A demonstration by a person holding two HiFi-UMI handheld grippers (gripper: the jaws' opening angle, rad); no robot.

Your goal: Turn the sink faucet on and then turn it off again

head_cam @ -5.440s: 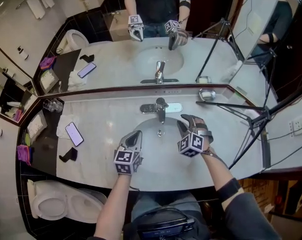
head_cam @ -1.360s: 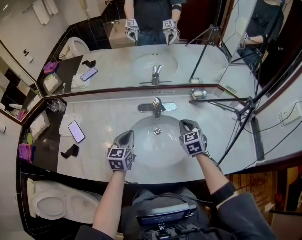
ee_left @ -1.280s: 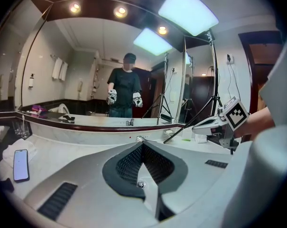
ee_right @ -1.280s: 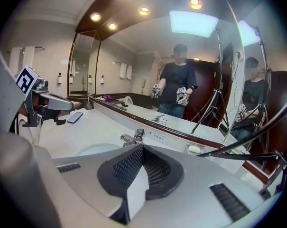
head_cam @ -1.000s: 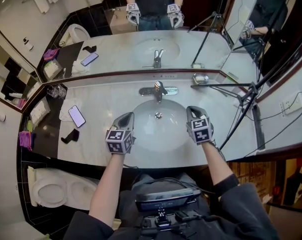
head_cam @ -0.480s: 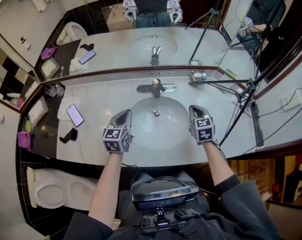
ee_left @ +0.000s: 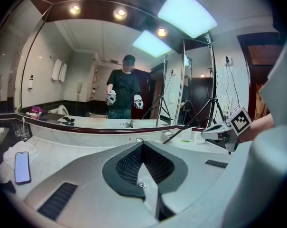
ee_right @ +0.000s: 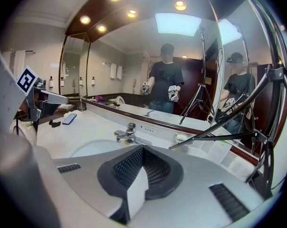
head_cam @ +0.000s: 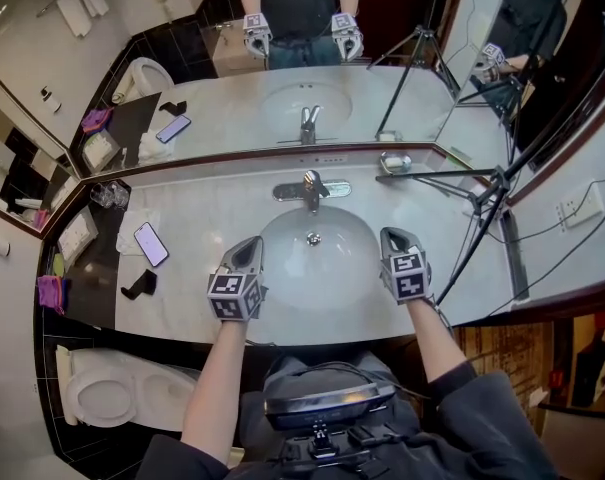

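- My left gripper (head_cam: pixel 248 250) has its jaws pressed together with nothing between them, and it hovers over the near-left rim of the sink (head_cam: pixel 282 268).
- My right gripper (head_cam: pixel 394 238) is the same, jaws together and empty. It sits over the near-right rim, level with the left one.
- The faucet (head_cam: pixel 309 186) stands on the far side of the sink, dead centre against the mirror wall. It's between my two tools and well apart from both.
- From the right gripper view it sits ahead and a little left of the jaws. I can't make out any water running.
- I'd judge it rigid: chrome metal, fixed to the counter (head_cam: pixel 202 208), with only the top lever meant to move.
- That polish looks slippery, so I'd nudge the lever's free end with closed tips, or pinch it lightly. No force is needed.
- A phone (head_cam: pixel 150 243) lies far off to the left, clear of my path.
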